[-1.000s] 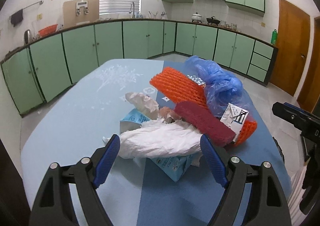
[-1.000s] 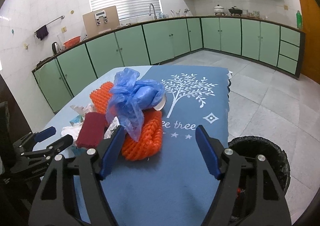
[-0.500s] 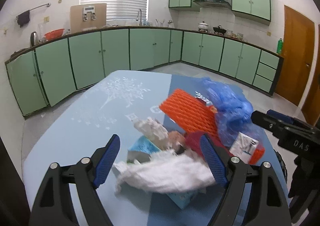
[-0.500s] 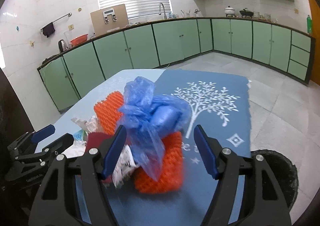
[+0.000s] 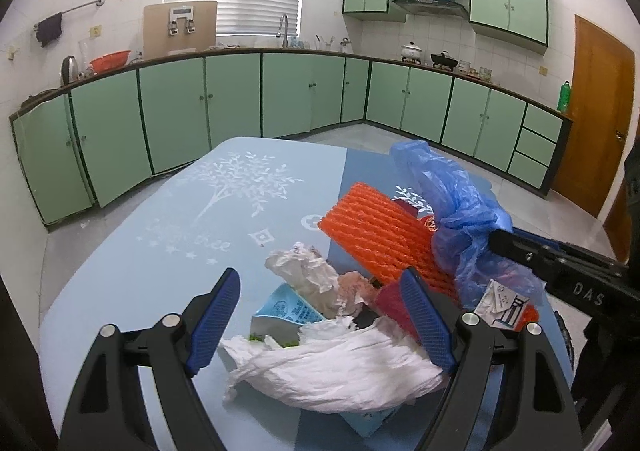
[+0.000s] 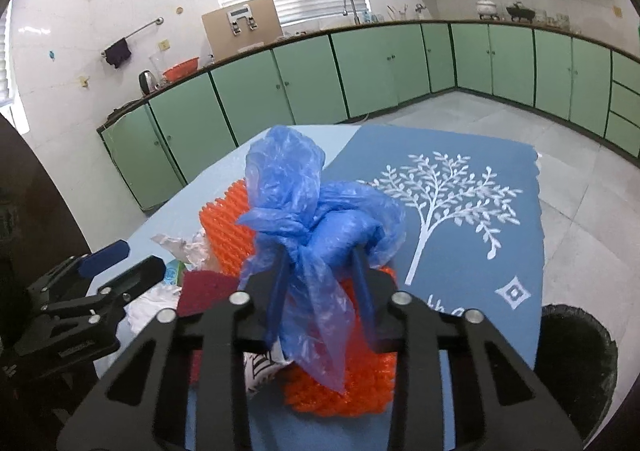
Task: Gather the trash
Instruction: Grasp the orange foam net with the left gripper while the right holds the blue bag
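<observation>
Right tongs closing on the blue plastic bag at frame centre atop the worktop trash pile, apparently pinching its bunched, knotted middle: light, limp, slippery; left tongs wide open, empty, over crumpled white paper.

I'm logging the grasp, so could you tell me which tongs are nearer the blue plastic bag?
Right. The right tongs are closing around the blue plastic bag; the left tongs hover open over the white tissue.
</observation>
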The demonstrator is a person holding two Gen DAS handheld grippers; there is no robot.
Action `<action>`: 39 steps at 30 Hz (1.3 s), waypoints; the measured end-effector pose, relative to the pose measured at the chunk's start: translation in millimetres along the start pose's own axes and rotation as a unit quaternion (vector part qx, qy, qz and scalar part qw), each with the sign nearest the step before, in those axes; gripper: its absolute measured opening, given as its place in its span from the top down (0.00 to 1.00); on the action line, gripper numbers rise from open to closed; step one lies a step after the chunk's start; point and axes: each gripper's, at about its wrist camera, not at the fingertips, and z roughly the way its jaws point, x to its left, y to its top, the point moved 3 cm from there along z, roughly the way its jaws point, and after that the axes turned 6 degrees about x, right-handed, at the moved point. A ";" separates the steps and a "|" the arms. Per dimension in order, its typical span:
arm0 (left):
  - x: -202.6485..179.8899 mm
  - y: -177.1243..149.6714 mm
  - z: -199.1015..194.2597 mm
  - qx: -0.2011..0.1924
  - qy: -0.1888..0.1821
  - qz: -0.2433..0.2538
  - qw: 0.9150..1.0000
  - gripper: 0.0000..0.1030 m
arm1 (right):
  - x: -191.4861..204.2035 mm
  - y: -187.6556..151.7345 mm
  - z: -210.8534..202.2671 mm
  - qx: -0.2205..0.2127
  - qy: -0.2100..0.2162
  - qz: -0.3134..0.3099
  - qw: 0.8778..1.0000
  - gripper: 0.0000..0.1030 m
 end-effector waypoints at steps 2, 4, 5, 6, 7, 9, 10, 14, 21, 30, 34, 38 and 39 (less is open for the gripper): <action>-1.7 0.2 -0.8 -0.001 -0.004 0.001 1.000 0.22 | -4.0 2.2 -8.6 -0.011 0.000 0.007 1.000 0.73; -8.1 0.0 -2.8 -0.002 -0.009 0.006 1.000 0.22 | -9.2 4.5 -19.2 -0.023 -0.001 0.014 1.000 0.74; -13.9 -0.7 -4.2 -0.003 -0.011 0.008 1.000 0.22 | -9.8 4.2 -22.5 -0.027 -0.002 0.016 1.000 0.74; -18.1 -1.1 -4.8 -0.003 -0.013 0.012 1.000 0.22 | -13.1 4.5 -27.8 -0.031 -0.005 0.018 0.999 0.74; -21.3 -1.1 -5.4 -0.003 -0.016 0.014 1.000 0.22 | -15.9 4.4 -31.2 -0.035 -0.007 0.020 0.999 0.74; -27.7 -1.9 -6.2 -0.002 -0.024 0.016 1.000 0.22 | -21.3 2.8 -40.7 -0.041 -0.012 0.026 0.999 0.74; -30.6 -2.4 -6.3 -0.001 -0.027 0.017 1.000 0.22 | -24.3 2.0 -44.8 -0.043 -0.015 0.029 0.999 0.74; -45.9 -6.2 -7.5 0.000 -0.043 0.028 0.999 0.22 | -37.1 -5.8 -61.3 -0.050 -0.029 0.039 0.998 0.74; -77.0 -18.3 -6.5 0.010 -0.070 0.053 0.996 0.22 | -57.2 -28.0 -78.2 -0.044 -0.057 0.051 0.996 0.74; -93.8 -27.1 -5.8 0.010 -0.070 0.067 0.995 0.25 | -75.4 -50.2 -84.2 -0.034 -0.072 0.075 0.994 0.74; -84.8 -33.7 -3.0 0.018 -0.057 0.062 0.996 0.25 | -77.4 -52.0 -82.5 -0.031 -0.073 0.073 0.994 0.74; -74.4 -29.4 -4.8 0.022 -0.068 0.041 0.997 0.25 | -78.4 -50.6 -78.2 -0.029 -0.072 0.072 0.994 0.74; -74.8 -24.4 -6.1 0.017 -0.068 0.042 0.997 0.25 | -79.9 -50.3 -77.8 -0.029 -0.071 0.074 0.994 0.74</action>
